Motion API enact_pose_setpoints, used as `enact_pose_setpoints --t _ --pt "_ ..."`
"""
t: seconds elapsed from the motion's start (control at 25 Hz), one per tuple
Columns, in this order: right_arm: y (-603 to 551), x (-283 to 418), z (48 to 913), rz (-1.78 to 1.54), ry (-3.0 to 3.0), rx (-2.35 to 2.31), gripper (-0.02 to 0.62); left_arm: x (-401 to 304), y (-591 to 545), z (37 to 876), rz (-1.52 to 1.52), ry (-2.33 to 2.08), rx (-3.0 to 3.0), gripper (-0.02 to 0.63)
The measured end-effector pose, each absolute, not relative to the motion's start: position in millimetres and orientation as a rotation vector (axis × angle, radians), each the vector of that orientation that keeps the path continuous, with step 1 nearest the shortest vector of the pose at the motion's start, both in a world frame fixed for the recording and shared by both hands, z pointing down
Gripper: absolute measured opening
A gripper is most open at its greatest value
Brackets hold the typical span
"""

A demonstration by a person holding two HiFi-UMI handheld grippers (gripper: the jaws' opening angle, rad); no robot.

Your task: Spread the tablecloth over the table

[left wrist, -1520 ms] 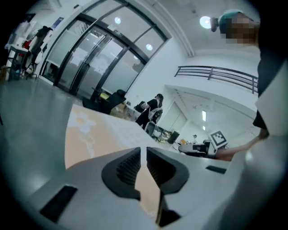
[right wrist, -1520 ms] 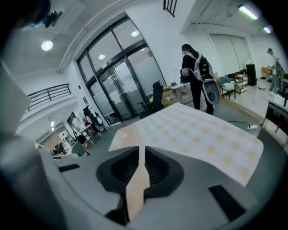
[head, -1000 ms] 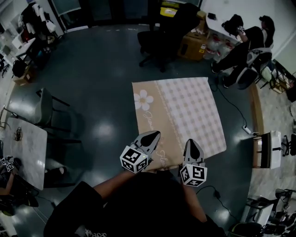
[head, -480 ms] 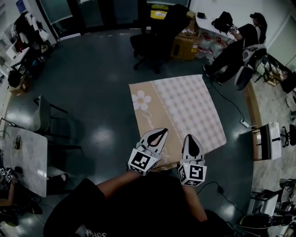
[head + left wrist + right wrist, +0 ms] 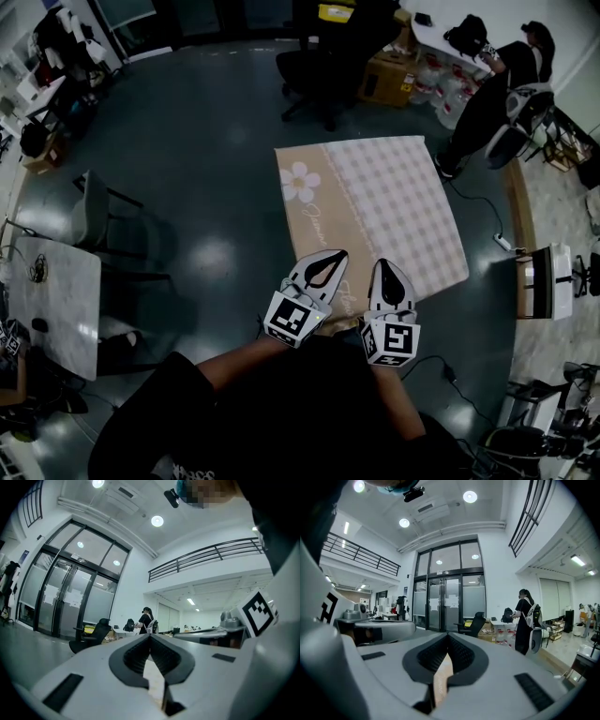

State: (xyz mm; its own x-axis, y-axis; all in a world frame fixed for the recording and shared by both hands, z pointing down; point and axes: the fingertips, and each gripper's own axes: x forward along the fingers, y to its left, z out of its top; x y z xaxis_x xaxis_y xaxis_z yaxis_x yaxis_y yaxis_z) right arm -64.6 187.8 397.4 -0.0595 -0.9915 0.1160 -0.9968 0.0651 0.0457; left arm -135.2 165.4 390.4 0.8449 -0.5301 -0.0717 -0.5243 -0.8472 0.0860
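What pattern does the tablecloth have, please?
Tablecloth: pale check, tan flowered border; best in head view.

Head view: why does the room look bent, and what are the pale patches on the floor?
Head view: a wide-angle lens bows the room and darkens the corners; the pale patches on the glossy floor are likely reflected lamps. Both gripper views: same bulge, curving the railing; ceiling lights glare white.

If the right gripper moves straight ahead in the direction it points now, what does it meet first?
The tablecloth itself: the right gripper is shut on its near edge, and the cloth stretches ahead. Beyond it the black office chair stands near that line, but depth is unclear.
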Motion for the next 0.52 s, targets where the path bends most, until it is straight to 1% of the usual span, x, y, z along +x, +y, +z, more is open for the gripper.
enact_pose_setpoints --t 0.52 --pt "193.5 -94.6 402.4 0.048 -2.195 2.027 0.017 -172.0 164.5 400.8 -0.166 -0.908 2.896 0.017"
